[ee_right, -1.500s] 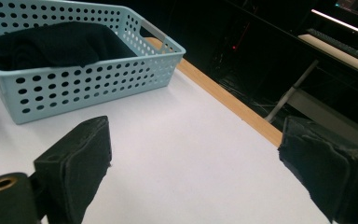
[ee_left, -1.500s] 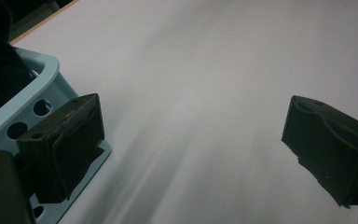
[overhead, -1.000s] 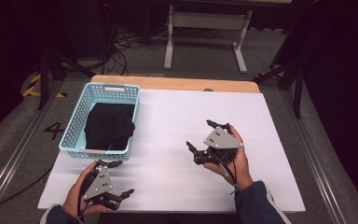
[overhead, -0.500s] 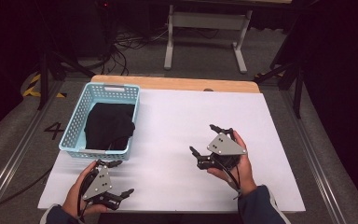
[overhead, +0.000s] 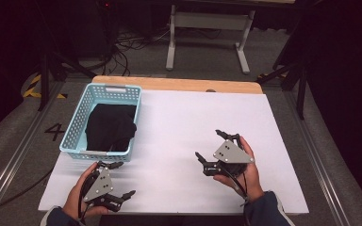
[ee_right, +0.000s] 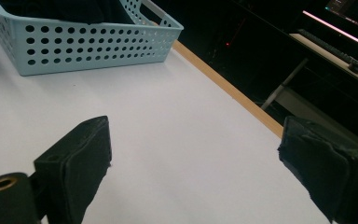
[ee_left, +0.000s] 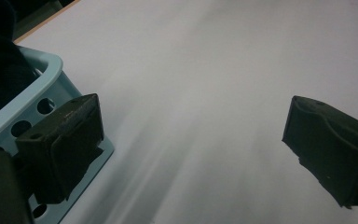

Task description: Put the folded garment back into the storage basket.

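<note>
White paper covers the wooden table on my monitor, where I see a pale blue perforated plastic basket standing at the far left with a crumpled black cloth lying inside it, below the rim. From the high view, I find the left gripper held low at the near left edge of the sheet, just in front of the basket's near wall and apart from it, its jaws spread wide with nothing between them. In the left gripper view one black jaw sits against the backdrop of the basket's rounded corner, and the dark cloth shows past the rim at the upper left. The right gripper rests in the person's hand over bare paper on the right half of the table, well apart from the basket, its jaws likewise parted and empty. Through the right gripper view I look across the white sheet toward the basket's dotted side wall, with the table's wooden edge running beyond it
</note>
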### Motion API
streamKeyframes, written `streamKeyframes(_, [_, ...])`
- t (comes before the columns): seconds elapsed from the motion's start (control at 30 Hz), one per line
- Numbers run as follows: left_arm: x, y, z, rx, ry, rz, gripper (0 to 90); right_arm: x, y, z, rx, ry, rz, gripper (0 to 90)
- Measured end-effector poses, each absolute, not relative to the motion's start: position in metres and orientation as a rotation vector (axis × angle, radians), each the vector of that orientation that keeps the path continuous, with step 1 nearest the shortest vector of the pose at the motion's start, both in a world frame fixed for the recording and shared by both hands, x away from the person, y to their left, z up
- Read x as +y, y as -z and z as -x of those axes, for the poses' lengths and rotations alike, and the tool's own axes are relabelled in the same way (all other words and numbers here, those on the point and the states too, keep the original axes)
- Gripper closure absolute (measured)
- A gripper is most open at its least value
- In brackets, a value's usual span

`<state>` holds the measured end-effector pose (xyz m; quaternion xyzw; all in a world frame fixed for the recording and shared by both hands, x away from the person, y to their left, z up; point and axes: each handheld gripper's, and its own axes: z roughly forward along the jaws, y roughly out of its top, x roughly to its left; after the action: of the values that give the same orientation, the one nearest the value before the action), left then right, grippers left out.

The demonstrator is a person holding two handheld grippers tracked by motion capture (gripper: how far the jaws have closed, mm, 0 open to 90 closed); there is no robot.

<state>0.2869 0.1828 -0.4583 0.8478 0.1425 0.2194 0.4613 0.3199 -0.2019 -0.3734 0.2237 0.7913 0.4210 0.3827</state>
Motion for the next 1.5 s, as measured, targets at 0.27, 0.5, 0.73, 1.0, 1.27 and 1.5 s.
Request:
streamKeyframes(0.27, [0.183, 0.458, -0.286, 0.356, -0.544, -2.082, 5.7, -0.206, 0.377, -0.315, 2.025, -1.058, -0.575, 9.6])
streamKeyframes(0.5, [0.183, 0.458, -0.286, 0.357, -0.549, -2.081, 5.6, -0.210, 0.380, -0.310, 2.031, -1.046, -0.574, 9.7])
streamKeyframes(0.73, [0.183, 0.458, -0.286, 0.358, -0.552, -2.081, 5.7, -0.215, 0.385, -0.306, 2.040, -1.039, -0.579, 9.7])
streamKeyframes(1.0, [0.183, 0.458, -0.286, 0.358, -0.552, -2.081, 5.7, -0.224, 0.387, -0.302, 2.036, -1.026, -0.589, 9.6])
streamKeyframes(1.27, [0.183, 0.457, -0.286, 0.359, -0.553, -2.081, 5.7, -0.235, 0.390, -0.298, 2.030, -1.016, -0.603, 9.6])
streamKeyframes(1.5, [0.183, 0.457, -0.286, 0.360, -0.554, -2.082, 5.7, -0.240, 0.395, -0.295, 2.039, -1.001, -0.604, 9.5])
